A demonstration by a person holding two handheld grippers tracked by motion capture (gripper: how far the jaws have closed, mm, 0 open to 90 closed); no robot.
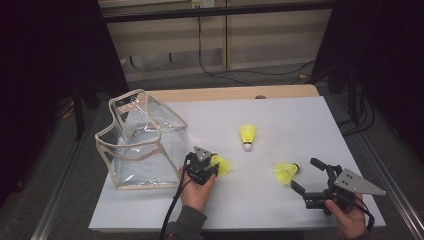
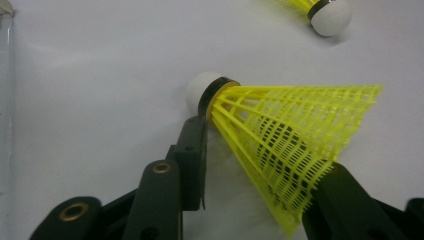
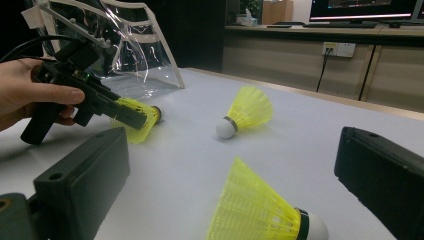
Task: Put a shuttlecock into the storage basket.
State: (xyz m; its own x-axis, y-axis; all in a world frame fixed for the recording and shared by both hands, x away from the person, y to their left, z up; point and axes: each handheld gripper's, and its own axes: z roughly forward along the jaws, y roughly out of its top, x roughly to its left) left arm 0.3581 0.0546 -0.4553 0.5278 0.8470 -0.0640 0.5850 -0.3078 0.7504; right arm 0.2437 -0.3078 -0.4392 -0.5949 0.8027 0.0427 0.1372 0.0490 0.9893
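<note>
**Two shuttlecocks in reach, one apiece**

At the left of the table stands a clear bag (image 1: 141, 140), its mouth open upward. Just right of it, the left gripper (image 1: 214, 162) has its jaws closed around the skirt of a yellow shuttlecock (image 2: 280, 137); in the left gripper view one jaw presses near the cork and the other against the flared rim, so the shuttlecock lies across the jaws. The bag sits immediately to the left of this hand, which looks like the direction its load must travel.

Farther off, near the middle, a second shuttlecock (image 1: 247, 136) rests untouched, cork toward the near edge.

To the right, a third shuttlecock (image 1: 286, 172) lies on its side, its long axis running left to right with the cork pointing right. The right gripper (image 1: 306, 176) waits just right of it, jaws wide apart, and is clearly the nearer hand. Closing across that axis, near the cork, seems the likely grip.
</note>
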